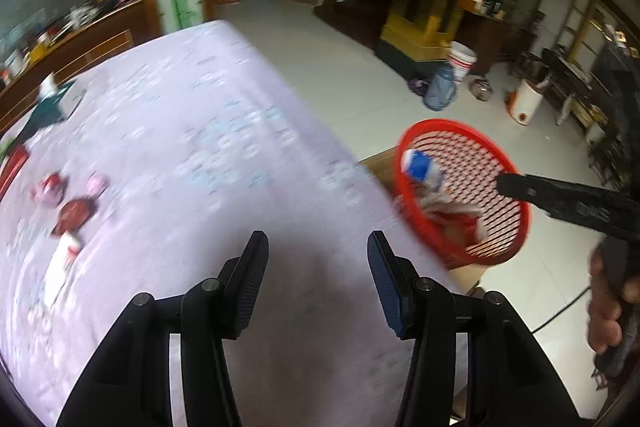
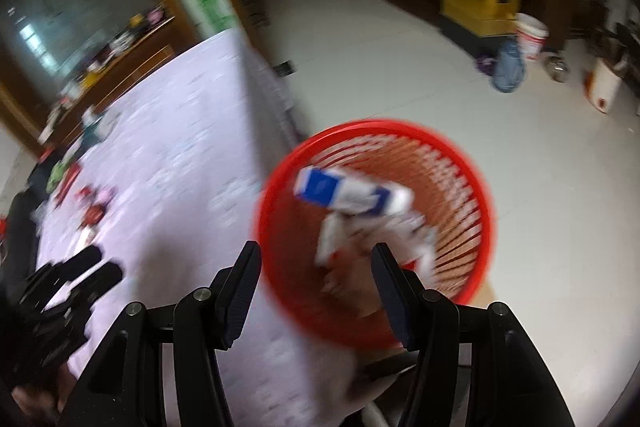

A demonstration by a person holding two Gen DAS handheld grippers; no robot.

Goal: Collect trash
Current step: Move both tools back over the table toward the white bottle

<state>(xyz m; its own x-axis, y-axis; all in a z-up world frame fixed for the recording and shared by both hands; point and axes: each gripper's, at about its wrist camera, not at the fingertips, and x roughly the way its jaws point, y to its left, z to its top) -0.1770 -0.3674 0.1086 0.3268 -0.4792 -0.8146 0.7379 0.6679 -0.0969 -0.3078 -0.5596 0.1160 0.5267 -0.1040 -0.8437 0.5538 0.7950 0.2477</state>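
Two grippers show with their jaws spread apart and nothing held between them. From the left wrist view, the left gripper [image 1: 318,247] hovers over the near part of a table covered in a pale lilac patterned cloth [image 1: 208,131], while the right gripper [image 1: 505,184] reaches in from the right edge, its dark tip over the red basket [image 1: 520,171]. A hand [image 1: 610,307] grips that tool's handle at the right edge. The basket, a slatted red plastic one, sits just beside the table's right edge on what looks like a wooden stool or chair. Inside it lie a blue and white carton [image 1: 420,169] at the far left of the rim and some crumpled wrappers [image 1: 444,205] lower down. From the right wrist view, the right gripper [image 2: 316,257] is directly above the near rim of the basket [image 2: 476,187], with the carton [image 2: 348,193] and blurred wrappers [image 2: 360,239] seen past its fingers. On the far left side of the cloth several pieces of trash remain: a red and pink cluster of wrappers [image 1: 52,189], a brown one [image 1: 74,213], and a white packet [image 1: 64,259], all smeared by motion blur. A white bucket [image 1: 462,61] and a blue bag [image 1: 440,89] stand on the tiled floor well beyond the basket.
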